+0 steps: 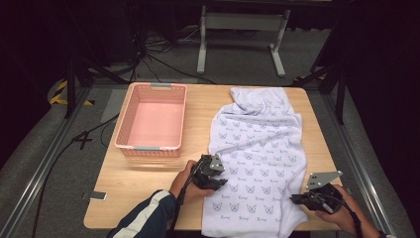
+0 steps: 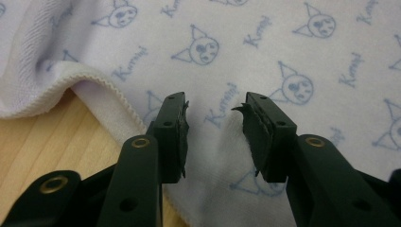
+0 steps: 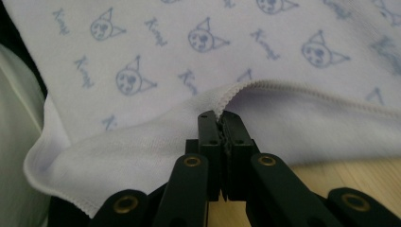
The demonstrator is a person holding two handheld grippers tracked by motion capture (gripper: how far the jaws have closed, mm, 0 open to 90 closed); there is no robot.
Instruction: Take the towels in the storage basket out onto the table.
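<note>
A dark recording studio: black curtains, floor cables [image 1: 163,67], metal rails [image 1: 44,163] around a wooden table [image 1: 133,191]

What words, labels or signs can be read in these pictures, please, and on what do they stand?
"Kuromi", as best it reads: a blue script word printed again and again on the towel, between small cat-face drawings; in the high view this print is too small to read.
Basket: no text to be seen.
Grippers: no text to be seen.
</note>
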